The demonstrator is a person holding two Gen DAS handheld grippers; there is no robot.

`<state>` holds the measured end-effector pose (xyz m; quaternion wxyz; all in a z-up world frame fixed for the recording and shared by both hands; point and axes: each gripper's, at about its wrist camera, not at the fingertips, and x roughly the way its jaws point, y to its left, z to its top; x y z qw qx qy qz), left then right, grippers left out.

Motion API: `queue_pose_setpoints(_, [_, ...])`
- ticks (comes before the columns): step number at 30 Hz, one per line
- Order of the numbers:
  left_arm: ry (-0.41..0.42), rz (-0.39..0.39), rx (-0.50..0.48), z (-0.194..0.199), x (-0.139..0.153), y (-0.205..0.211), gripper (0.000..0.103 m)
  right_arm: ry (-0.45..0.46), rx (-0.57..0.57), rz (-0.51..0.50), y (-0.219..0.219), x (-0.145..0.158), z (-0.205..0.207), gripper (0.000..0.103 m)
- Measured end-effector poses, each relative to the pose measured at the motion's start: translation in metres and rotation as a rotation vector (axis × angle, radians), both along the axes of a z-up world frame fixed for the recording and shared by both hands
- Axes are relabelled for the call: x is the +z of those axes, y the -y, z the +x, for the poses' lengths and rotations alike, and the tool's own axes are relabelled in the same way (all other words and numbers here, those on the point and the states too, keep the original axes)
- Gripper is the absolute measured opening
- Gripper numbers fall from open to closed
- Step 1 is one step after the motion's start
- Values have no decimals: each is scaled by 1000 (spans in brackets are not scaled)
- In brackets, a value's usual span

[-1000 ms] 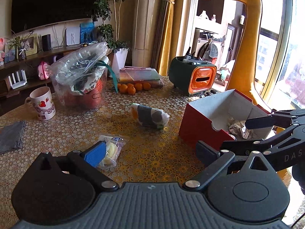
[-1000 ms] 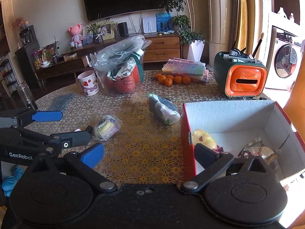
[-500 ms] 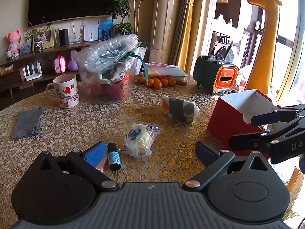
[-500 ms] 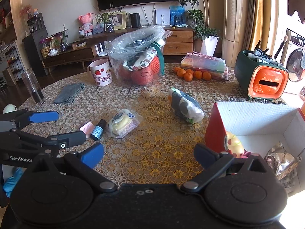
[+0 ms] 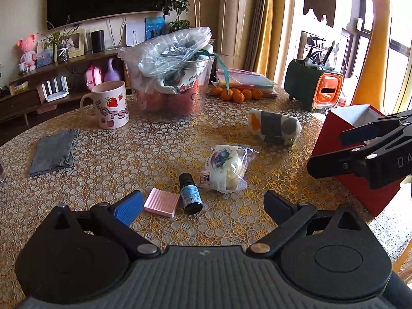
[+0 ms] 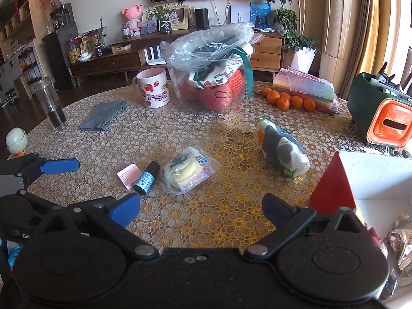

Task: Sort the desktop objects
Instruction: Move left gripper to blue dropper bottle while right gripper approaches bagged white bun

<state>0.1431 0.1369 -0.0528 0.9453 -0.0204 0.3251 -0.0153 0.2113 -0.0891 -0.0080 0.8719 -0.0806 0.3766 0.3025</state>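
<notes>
On the patterned round table lie a pink ribbed block [image 5: 162, 202] [image 6: 128, 175], a small dark bottle with a blue label [image 5: 190, 196] [image 6: 146, 177], a clear snack packet [image 5: 226, 168] [image 6: 186, 173] and a wrapped grey-and-white bundle [image 5: 273, 127] [image 6: 282, 150]. A red box with a white inside [image 5: 342, 139] [image 6: 334, 188] stands at the right and holds several items. My left gripper [image 5: 203, 207] is open just short of the pink block and bottle. My right gripper [image 6: 200, 208] is open beside the box, and nothing sits between its fingers.
Farther back stand a strawberry mug [image 5: 110, 104], a clear bag-covered tub of red items [image 5: 170, 77], several oranges [image 5: 237, 94], a stack of folders [image 6: 306, 87] and a green-and-orange holder [image 5: 315, 88]. A grey cloth [image 5: 54, 152] and a glass jar [image 6: 50, 104] sit at the left.
Both grippers have drawn back and to the left from the red box. The pink block and bottle have come into view near the left gripper. Both stay open.
</notes>
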Motion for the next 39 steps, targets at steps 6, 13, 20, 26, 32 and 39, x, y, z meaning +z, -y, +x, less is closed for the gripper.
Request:
queue_pose_setpoints(6, [0, 20, 13, 12, -14, -7, 100, 1, 36, -15, -22, -13, 11, 101])
queue_pose_setpoints(13, [1, 54, -13, 27, -31, -3, 100, -13, 53, -32, -43, -30, 28, 101])
queue_pose_setpoints(20, [-11, 49, -30, 47, -45, 0, 94, -39, 49, -55, -62, -51, 47, 101])
queue_pose_setpoints(26, [-24, 51, -37, 60, -54, 1, 77, -71, 5, -39, -70, -64, 62, 101])
queue_pose_setpoints(32, [-47, 28, -25, 71, -62, -3, 67, -99, -14, -26, -78, -74, 70, 99])
queue_pose_setpoints(39, [-54, 11, -36, 81, -65, -2, 59, -111, -35, -29, -84, -82, 79, 95])
